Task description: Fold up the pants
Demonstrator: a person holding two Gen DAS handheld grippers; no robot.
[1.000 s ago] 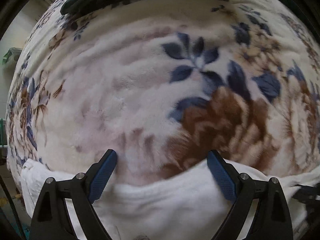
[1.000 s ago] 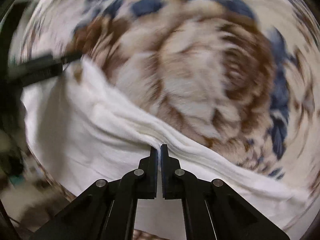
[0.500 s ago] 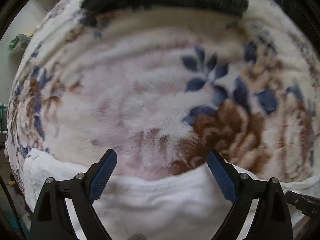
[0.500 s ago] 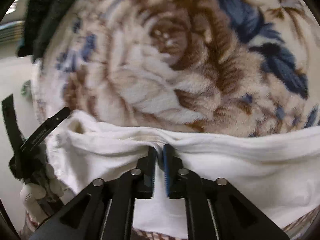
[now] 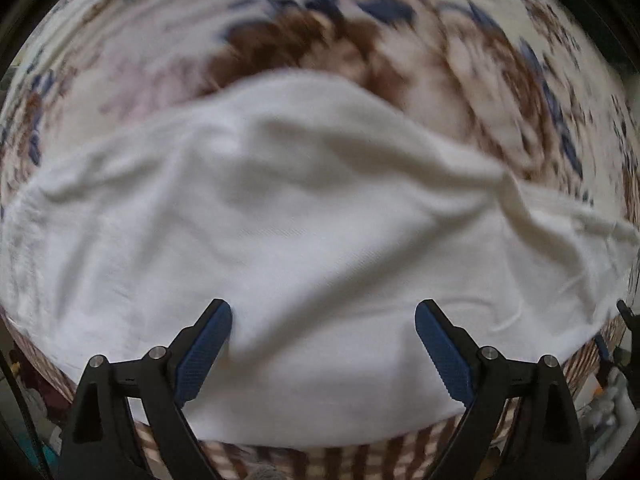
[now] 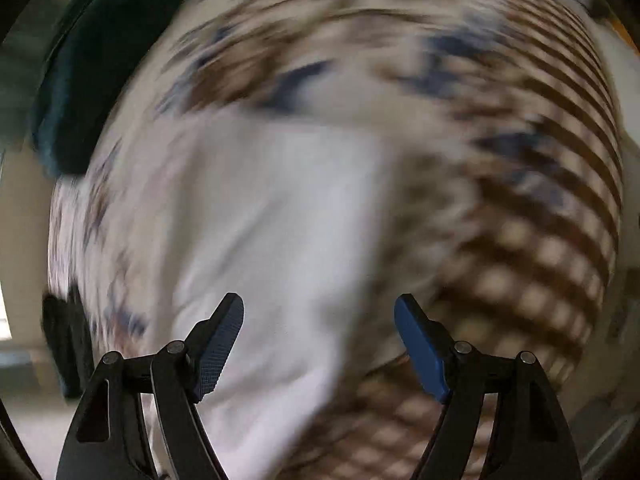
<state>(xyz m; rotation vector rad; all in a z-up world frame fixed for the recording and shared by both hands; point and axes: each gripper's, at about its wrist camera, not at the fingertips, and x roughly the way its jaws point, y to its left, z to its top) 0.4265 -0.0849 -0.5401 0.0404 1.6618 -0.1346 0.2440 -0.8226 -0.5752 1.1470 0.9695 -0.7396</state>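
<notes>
Soft, light white pants (image 5: 288, 216) lie limp on the blanket (image 5: 500, 64); both tools, left (image 5: 323, 340) and right (image 6: 319, 340), gape empty, so pinch a hem, probably at the blurred near edge.

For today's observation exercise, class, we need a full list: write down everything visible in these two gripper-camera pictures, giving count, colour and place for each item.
White pants: one, white, spread across the blanket, wrinkled, filling the middle of the left wrist view.
Floral blanket: one, cream with brown flowers and blue leaves, beneath the pants.
Checked cloth: one, brown and cream checks, at the blanket's right and near edge; blurred.
Dark fabric pile: one, dark blue-black, upper left in the right wrist view; too blurred to identify.
Left gripper: one, black with blue pads, jaws wide apart over the pants.
Right gripper: one, black with blue pads, jaws wide apart, holding nothing.
</notes>
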